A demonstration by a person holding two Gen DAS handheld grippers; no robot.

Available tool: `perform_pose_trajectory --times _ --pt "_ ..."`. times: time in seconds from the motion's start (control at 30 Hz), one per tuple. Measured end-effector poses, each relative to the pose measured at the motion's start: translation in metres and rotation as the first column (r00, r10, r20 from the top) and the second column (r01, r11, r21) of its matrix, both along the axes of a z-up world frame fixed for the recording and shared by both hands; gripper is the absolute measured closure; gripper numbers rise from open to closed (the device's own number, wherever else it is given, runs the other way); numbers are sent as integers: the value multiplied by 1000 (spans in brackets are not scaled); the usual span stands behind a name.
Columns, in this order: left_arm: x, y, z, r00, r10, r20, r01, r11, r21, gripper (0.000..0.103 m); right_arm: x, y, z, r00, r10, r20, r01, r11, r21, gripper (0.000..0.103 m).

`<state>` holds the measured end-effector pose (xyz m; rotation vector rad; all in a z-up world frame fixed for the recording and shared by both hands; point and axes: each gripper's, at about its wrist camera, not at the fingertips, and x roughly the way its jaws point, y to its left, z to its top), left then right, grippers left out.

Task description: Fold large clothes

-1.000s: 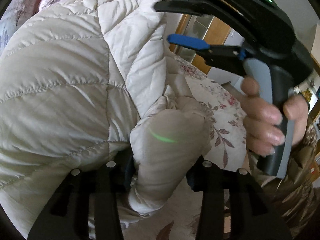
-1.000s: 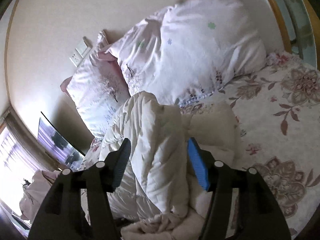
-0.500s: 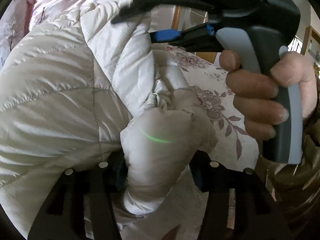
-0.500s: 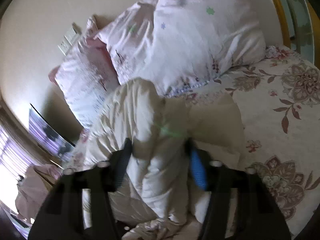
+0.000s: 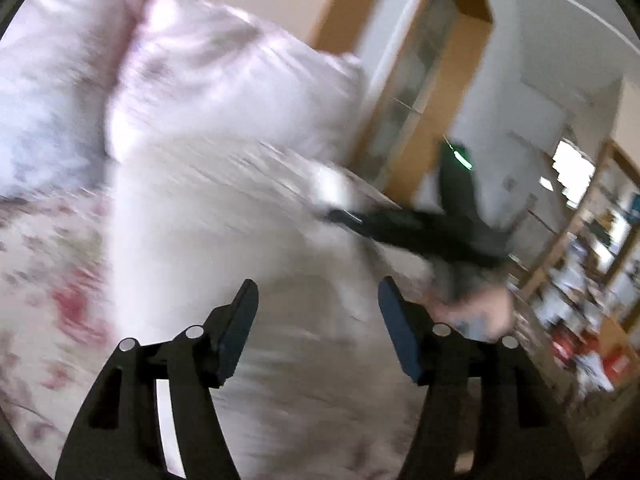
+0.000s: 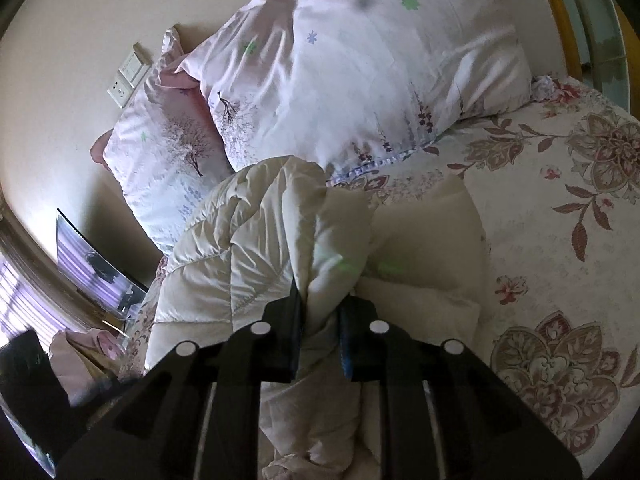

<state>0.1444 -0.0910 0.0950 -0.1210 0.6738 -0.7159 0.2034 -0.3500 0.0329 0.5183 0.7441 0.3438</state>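
Note:
A cream quilted puffer jacket lies bunched on the floral bed. My right gripper is shut on a thick fold of the jacket, which bulges up between the fingers. In the blurred left wrist view the jacket spreads ahead of my left gripper, which is open and holds nothing. The right gripper shows there too, black, with its tip at the jacket's right edge.
Two pale pink pillows lean on the wall behind the jacket. The floral bedsheet stretches to the right. A wooden door frame and cluttered shelves stand to the right of the bed.
My left gripper has let go of the jacket cuff, opened and swung away fast. My right gripper has closed on the jacket fold.

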Motion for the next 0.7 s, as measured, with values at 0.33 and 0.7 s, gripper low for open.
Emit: perform_pose_trajectory --times 0.33,0.7 --pt "30 32 -27 986 152 -74 -146 986 81 40 -15 -16 15 989 -73 126 73 997 8 91" --pt "50 30 -37 984 141 -110 -131 988 87 39 10 -26 -17 991 -131 19 132 990 -50 91"
